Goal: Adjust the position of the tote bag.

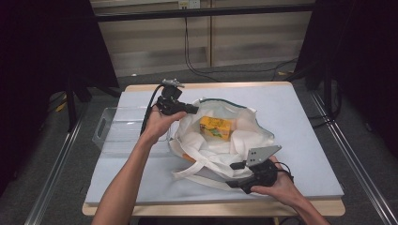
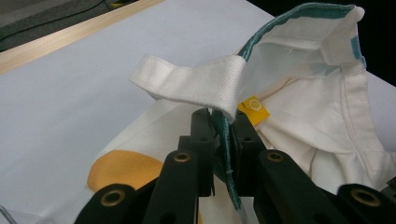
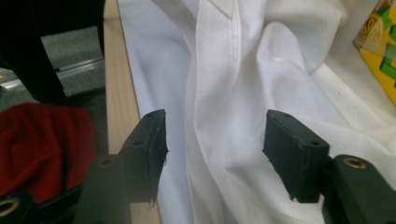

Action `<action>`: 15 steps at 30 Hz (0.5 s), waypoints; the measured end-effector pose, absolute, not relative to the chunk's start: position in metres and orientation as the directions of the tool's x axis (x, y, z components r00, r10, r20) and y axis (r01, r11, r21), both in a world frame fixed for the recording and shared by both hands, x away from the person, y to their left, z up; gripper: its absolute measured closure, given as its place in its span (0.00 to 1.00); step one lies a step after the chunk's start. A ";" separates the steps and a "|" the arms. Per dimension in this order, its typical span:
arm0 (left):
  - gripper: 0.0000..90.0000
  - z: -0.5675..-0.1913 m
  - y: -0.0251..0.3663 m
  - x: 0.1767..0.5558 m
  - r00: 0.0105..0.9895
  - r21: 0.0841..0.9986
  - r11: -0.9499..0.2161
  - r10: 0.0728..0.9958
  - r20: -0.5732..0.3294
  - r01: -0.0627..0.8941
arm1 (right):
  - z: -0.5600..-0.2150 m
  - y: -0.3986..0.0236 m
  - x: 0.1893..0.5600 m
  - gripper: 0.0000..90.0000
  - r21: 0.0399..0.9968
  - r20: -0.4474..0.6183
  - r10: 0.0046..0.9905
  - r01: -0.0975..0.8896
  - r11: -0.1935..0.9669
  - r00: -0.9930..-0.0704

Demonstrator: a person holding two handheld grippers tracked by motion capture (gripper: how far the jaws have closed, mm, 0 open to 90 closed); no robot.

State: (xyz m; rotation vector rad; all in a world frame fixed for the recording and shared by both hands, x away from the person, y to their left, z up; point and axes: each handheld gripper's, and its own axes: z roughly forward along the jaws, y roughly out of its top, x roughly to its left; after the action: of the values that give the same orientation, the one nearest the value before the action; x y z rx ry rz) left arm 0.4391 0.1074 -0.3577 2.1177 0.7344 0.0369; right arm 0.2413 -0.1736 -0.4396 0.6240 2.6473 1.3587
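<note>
Two bare forearms, no sleeves on show, each hand wrapped round a matte black gripper. The left gripper (image 1: 187, 108), at the far rim of the white bag (image 1: 244, 136), trails a thick black cable and carries a small grey plate on top. The right gripper (image 1: 234, 174), at the bag's near edge, wears a grey three-cornered plate dotted with dark holes. Up close, the blocky black jaws show brass-ringed pivot holes, small screw holes and flat, slightly frayed pads.
</note>
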 end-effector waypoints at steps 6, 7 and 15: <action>0.92 -0.357 0.111 0.445 0.815 0.746 -0.438 0.529 -0.238 0.502 | -0.447 -0.177 0.243 0.69 0.758 0.053 0.420 0.310 0.574 -0.906; 0.92 -0.357 0.111 0.447 0.813 0.744 -0.441 0.534 -0.233 0.502 | -0.446 -0.178 0.245 0.77 0.754 0.061 0.423 0.320 0.574 -0.904; 0.92 -0.359 0.116 0.468 0.770 0.734 -0.419 0.600 -0.219 0.535 | -0.431 -0.188 0.246 0.99 0.775 0.107 0.373 0.312 0.549 -0.922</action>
State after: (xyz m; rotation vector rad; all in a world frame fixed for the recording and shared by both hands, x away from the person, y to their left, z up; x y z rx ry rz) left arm 0.4684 0.1159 -0.3589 2.1087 0.8446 0.0962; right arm 0.2456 -0.1878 -0.4311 0.5983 2.7030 1.3310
